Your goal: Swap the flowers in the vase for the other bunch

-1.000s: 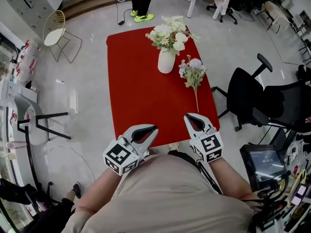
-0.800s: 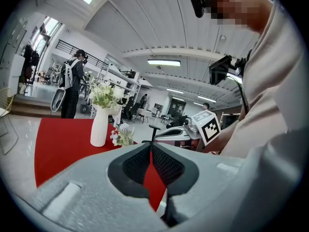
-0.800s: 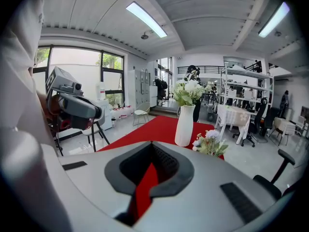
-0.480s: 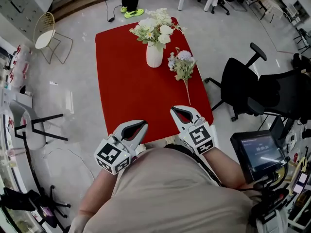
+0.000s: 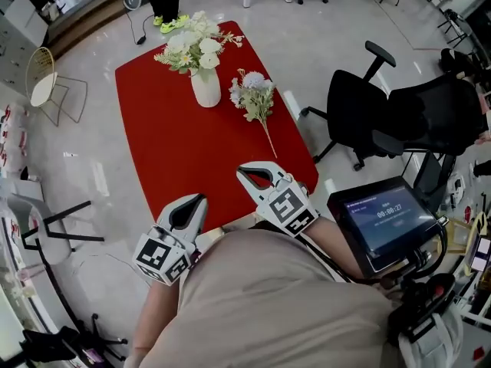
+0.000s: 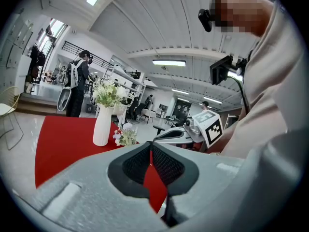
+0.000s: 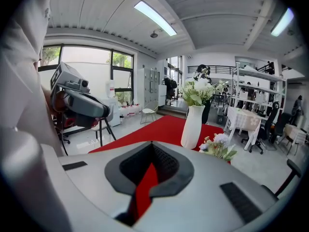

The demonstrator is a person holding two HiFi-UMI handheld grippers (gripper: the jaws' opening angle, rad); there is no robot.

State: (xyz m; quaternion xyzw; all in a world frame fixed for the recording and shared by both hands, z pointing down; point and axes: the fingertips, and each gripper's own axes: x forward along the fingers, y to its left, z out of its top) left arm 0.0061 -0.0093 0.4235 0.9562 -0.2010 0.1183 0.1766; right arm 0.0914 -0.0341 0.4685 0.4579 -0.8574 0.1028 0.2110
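Vase (image 5: 205, 90) with flowers (image 5: 192, 43) stands at the far end of the red table (image 5: 169, 159) in the head view, other bunch (image 5: 255, 98) lying just beside it, office chair (image 5: 360, 117) alongside. Left gripper view: your left gripper (image 6: 150, 146) is closed, empty. Right gripper view: your right gripper (image 7: 152, 146) likewise.

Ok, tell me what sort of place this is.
Probably an open-plan office or lab set up for recording: black office chairs stand beside the red-covered table, a screen sits on a stand, and strip lights line the ceiling.

Left gripper (image 5: 201, 199) and right gripper (image 5: 241, 171) point forward, both closed.
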